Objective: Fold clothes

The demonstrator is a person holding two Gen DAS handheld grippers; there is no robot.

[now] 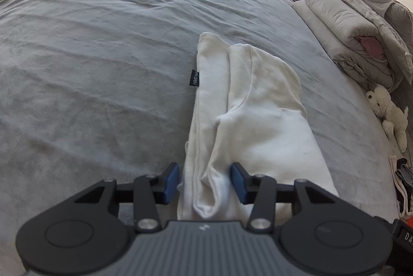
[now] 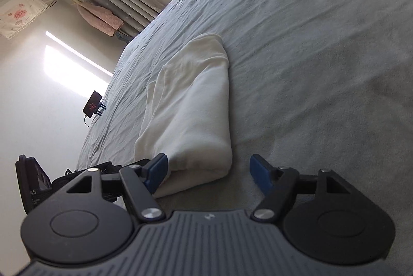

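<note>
I see a white garment (image 1: 258, 121) lying on the gray bed sheet (image 1: 90, 69). It is folded into a long, narrow bundle with soft layers on top. A small black tag (image 1: 193, 78) sticks out of one long edge.

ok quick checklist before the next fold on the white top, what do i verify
1. Left gripper on the garment: cannot tell. A bunched fold of the white top sits between its blue pads, but whether they press on it is unclear.
2. Right gripper free: ok. Jaws wide apart, only the garment's near corner between them.
3. Garment state: ok. Already folded into a long narrow bundle on the grey bedspread.
4. Neatness: not ok. Top layer is lumpy and uneven near the left gripper.
5. Space around the garment: ok. Folded quilts and the white plush toy sit apart at the bed's edge.
</note>
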